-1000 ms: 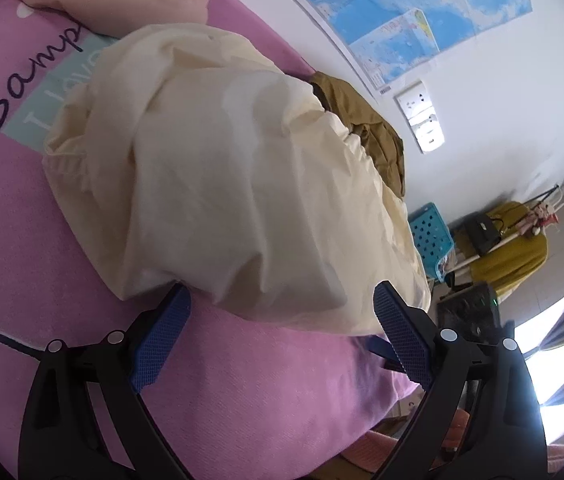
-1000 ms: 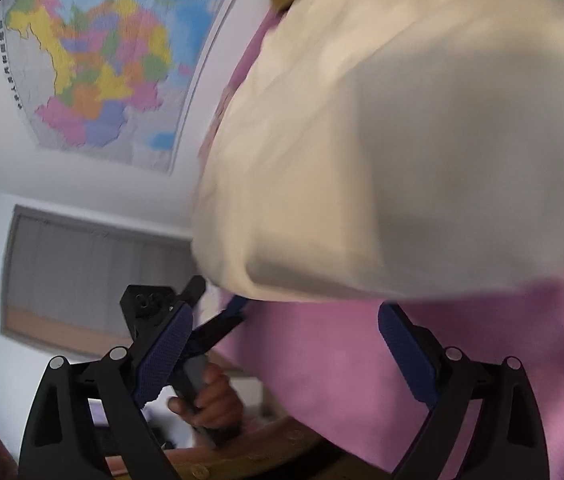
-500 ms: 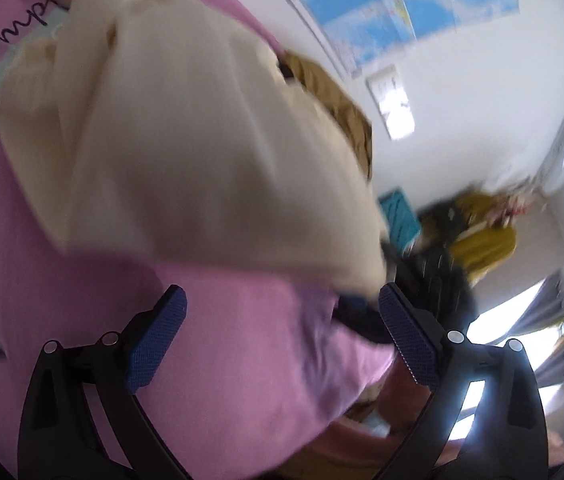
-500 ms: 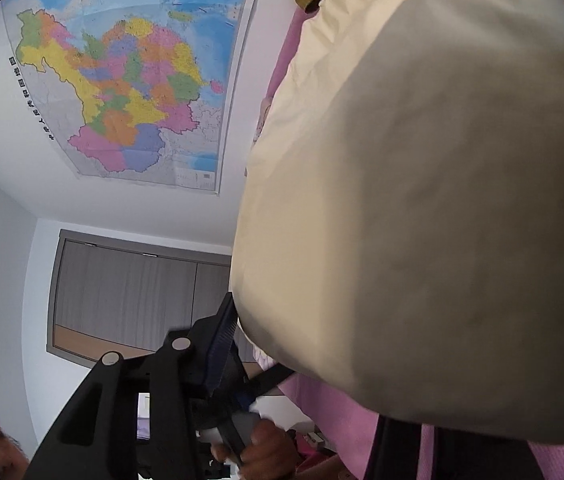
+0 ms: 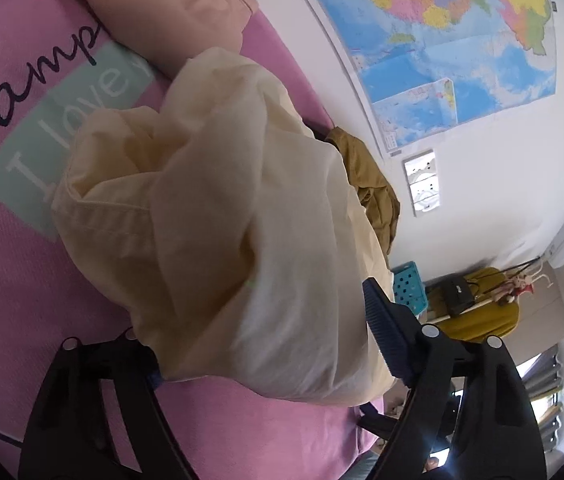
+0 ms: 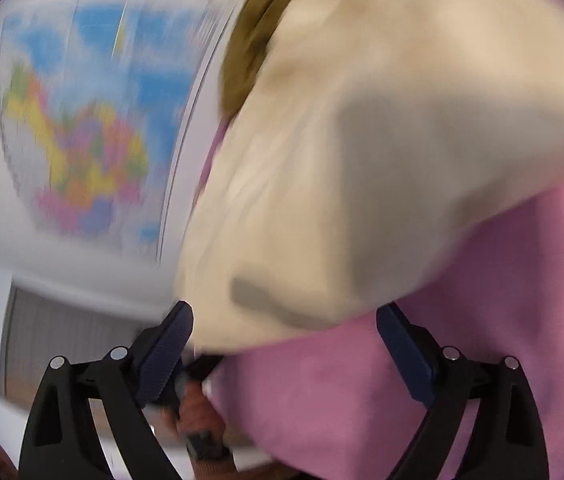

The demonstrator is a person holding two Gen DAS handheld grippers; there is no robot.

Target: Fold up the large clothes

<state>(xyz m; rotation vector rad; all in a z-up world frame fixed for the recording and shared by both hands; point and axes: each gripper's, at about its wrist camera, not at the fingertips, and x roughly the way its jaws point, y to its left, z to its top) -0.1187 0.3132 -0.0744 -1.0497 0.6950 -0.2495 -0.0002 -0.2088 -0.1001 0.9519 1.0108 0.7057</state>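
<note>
**Cream garment bunched on the pink bed**

The cream garment (image 5: 242,216) lies heaped on the pink bedspread (image 5: 14,280), an olive garment (image 5: 373,188) just behind it by the wall. The left gripper (image 5: 266,356) stands wide apart, cloth lying between its fingers (the left pad is hidden under it), nothing pinched. The right gripper (image 6: 282,344) is spread too, at the heap's near edge; that view is blurred. A map (image 5: 441,32) hangs above.

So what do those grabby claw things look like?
Both look alike. The left gripper and right gripper have black plastic arms shaped like open triangle frames, dotted with round silver rivets. Their fingers wear dark blue, ridged pads. No cables or writing show.
</note>
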